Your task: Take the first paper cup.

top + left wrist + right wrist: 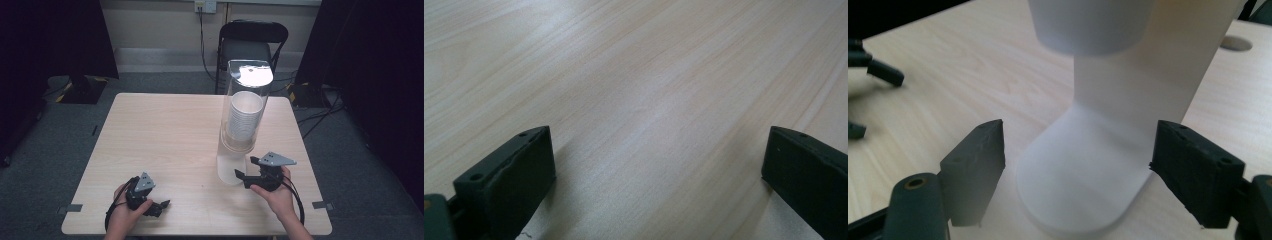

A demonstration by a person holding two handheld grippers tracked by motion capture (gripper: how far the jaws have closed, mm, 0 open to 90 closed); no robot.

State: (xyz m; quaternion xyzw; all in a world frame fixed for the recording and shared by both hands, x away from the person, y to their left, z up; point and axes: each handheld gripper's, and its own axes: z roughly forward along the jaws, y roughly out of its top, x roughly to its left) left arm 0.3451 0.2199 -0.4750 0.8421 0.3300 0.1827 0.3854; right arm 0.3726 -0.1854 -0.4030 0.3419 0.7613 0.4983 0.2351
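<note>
**Right gripper open at the foot of the cup dispenser, left gripper idle on the table**

High view: A tall clear cup dispenser point(245, 120) stands on the right half of the light wooden table point(165, 135), with a stack of white paper cups point(245, 117) inside its tube and a white base below. The right gripper point(244, 176) is held just beside that base, jaws pointing at it from the right. The left gripper point(162, 206) lies near the front edge, well apart from the dispenser, with bare tabletop between them. Behind the table stands a black chair point(252, 42), partly hidden by the dispenser's top, and cables trail over the grey floor. Both forearms are cut off by the bottom edge.

Left gripper view: The two black jaws stand wide apart with only wood grain between them, touching nothing; the gripper is open. The right-hand jaw is cut by the frame's edge.

Right gripper view: The jaws stand apart, either side of the dispenser's rounded white base point(1083, 185), and the pads press on nothing. The lowest cup point(1090, 25) hangs above the base, its upper part cut off by the frame. At the far left the other gripper's dark tips are blurred.
</note>
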